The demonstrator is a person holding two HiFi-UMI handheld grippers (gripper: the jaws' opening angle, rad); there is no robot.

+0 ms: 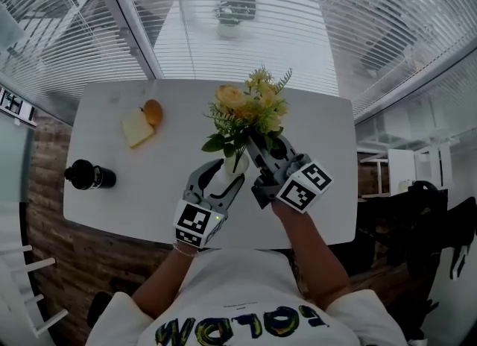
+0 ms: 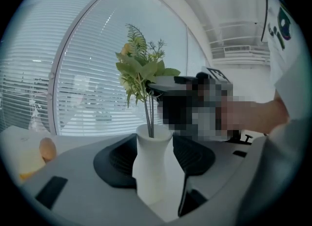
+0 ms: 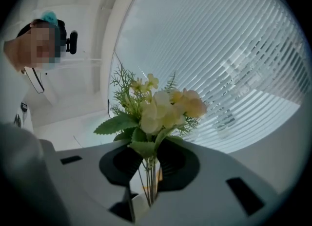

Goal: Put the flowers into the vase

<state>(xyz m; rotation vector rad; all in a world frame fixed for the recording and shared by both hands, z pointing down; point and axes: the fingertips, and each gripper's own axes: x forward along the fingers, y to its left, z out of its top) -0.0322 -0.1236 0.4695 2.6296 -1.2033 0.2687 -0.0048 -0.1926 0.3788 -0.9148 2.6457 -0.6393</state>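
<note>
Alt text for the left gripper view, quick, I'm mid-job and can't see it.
The left gripper grips a white vase with the stems of the flowers in its mouth. The right gripper holds the stems above the rim, window blinds behind.

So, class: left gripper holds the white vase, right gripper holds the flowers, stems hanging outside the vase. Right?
Wrong on the stems: they go into the mouth of the white vase, as the left gripper view shows. The left gripper does hold that vase, the right gripper the flowers.
</note>
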